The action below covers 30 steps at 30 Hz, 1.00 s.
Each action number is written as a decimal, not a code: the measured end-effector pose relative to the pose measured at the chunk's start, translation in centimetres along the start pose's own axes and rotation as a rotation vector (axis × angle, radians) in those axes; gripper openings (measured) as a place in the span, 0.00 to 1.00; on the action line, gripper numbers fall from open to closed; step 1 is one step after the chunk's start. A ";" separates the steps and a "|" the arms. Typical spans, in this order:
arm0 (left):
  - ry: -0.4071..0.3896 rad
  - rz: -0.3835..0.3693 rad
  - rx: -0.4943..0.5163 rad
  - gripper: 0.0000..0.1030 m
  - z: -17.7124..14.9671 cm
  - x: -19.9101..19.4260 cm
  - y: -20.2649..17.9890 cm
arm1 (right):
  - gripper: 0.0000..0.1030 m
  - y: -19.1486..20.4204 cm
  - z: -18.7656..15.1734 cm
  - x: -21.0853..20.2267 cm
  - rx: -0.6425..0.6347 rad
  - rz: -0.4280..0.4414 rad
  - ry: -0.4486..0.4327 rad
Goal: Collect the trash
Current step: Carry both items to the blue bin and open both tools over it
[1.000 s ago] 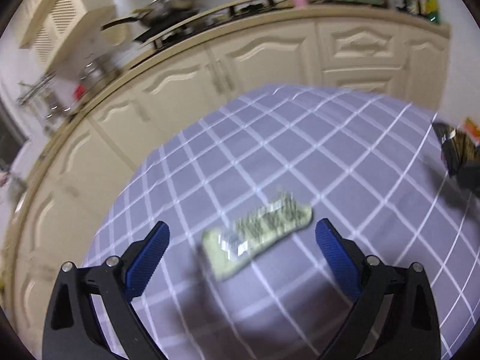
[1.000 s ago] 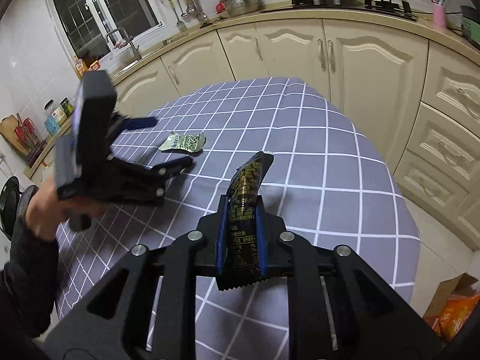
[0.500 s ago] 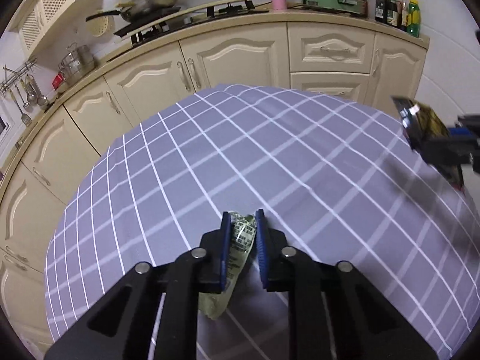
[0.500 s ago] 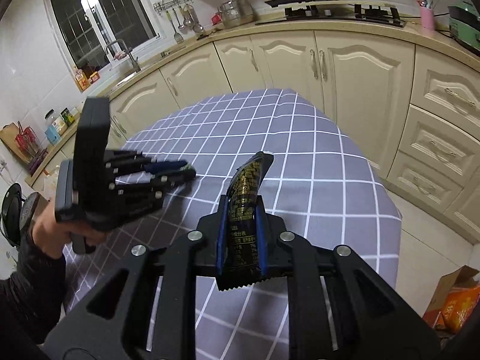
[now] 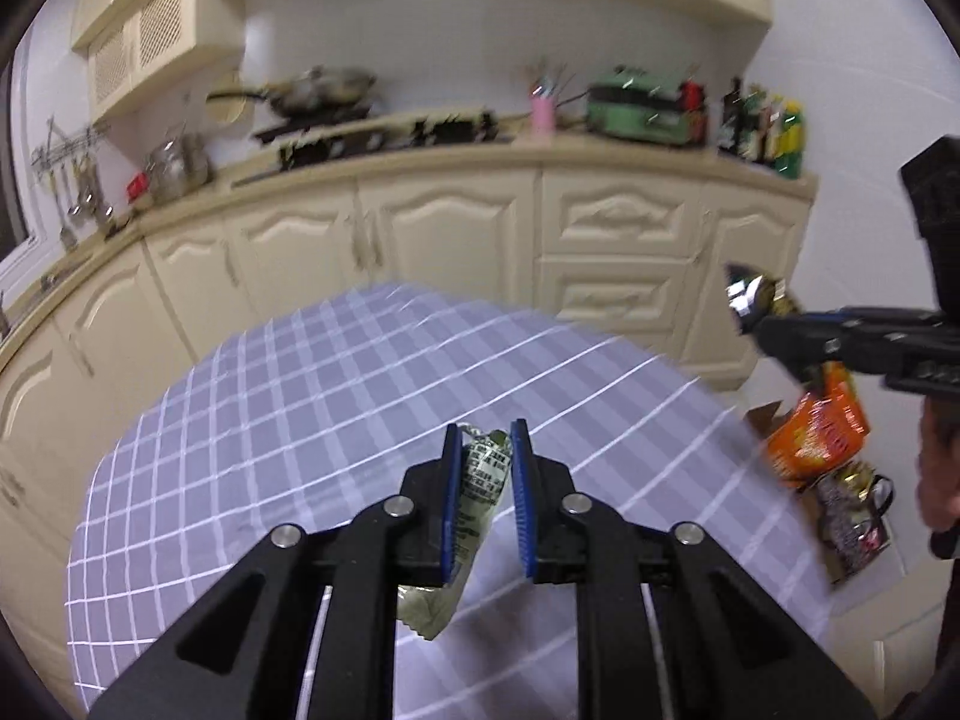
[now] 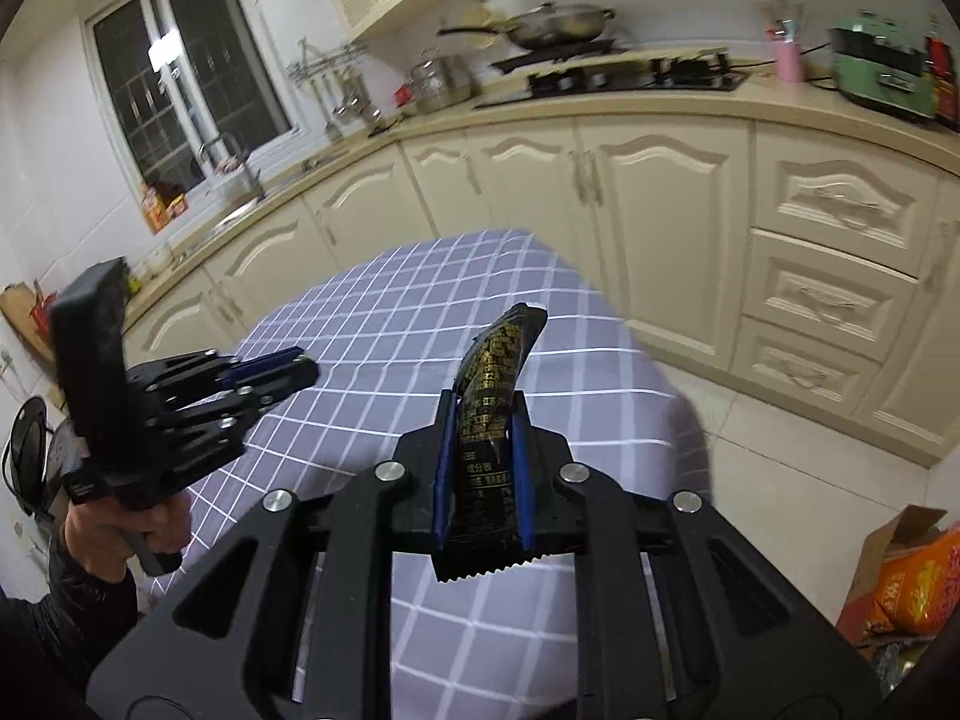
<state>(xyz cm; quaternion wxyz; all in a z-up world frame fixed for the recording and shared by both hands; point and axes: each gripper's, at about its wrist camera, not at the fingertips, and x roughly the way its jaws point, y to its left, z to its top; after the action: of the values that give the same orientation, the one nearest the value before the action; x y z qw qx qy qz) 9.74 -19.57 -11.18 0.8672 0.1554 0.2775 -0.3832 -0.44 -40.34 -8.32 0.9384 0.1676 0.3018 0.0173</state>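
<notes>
Pale-green wrapper [image 5: 480, 492] is pinched between the blue pads of the left gripper [image 5: 485, 501], lifted above the checked tablecloth [image 5: 300, 420]. A black gold-printed wrapper [image 6: 489, 414] is clamped upright in the right gripper [image 6: 480, 474].

**Kitchen surroundings, off the table**

Round table [image 5: 312, 420] under a grey-lilac checked cloth. Behind it, a curved run of cream cabinets [image 6: 660, 228]. Far counter: frying pan [image 6: 558, 21] on the black hob [image 6: 624, 75], pink utensil cup [image 5: 542, 114], green appliance [image 5: 645, 108], bottles [image 5: 768, 132] at right. Dark window [image 6: 180, 90] far left above the tap [image 6: 231, 162].
</notes>
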 end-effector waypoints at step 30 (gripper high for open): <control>0.356 -0.511 -0.057 0.15 -7.6 18.2 -33.2 | 0.17 -29.4 -21.6 -8.4 0.652 -0.353 0.173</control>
<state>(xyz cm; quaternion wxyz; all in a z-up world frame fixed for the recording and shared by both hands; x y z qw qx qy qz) -7.87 -48.33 -30.04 0.6847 0.1207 0.4657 -0.5476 -21.69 -62.65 -29.68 0.7954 0.4005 0.3939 -0.2275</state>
